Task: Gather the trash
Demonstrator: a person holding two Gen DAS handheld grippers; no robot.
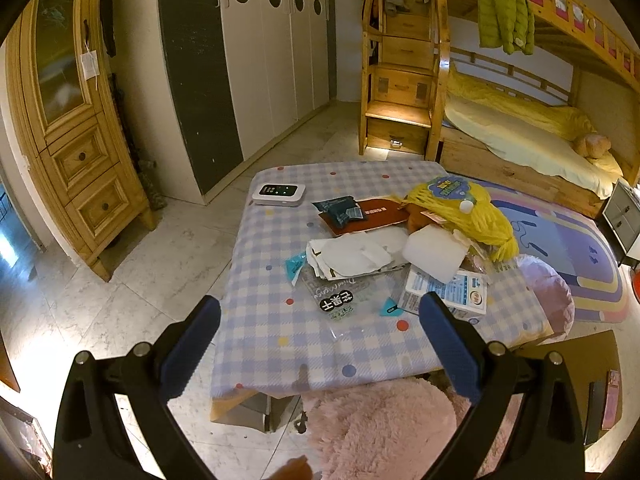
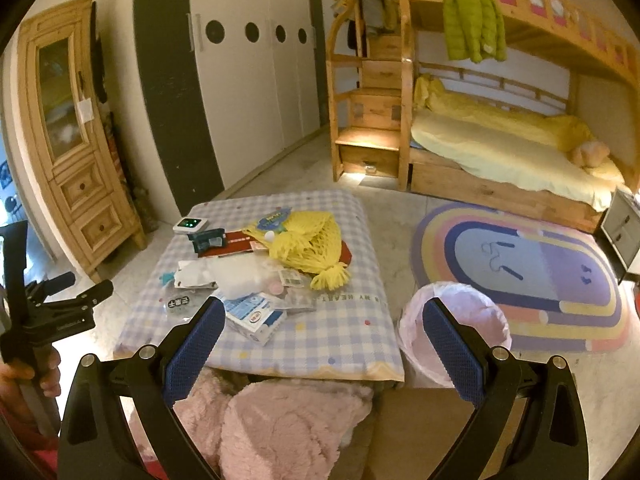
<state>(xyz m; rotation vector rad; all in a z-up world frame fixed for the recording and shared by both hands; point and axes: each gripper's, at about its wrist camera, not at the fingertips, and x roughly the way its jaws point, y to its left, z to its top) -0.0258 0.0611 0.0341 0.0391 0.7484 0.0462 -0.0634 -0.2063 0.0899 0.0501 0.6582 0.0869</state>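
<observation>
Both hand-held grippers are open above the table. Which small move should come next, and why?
Probably lower the right hand-held gripper onto the blue-and-white packet: it lies nearest, at the pile's front edge, with the lined bin just right of the table.

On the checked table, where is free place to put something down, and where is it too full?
Free: the near strip of the checked table, in front of the blue-and-white packet, and the far edge behind the white device. Crowded: the middle, around the yellow mesh bag.

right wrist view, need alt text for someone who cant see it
The open right gripper hangs above a checked table littered with wrappers, a blue-and-white packet and a yellow net bag. A pink-lined bin stands on the floor right of the table.
</observation>
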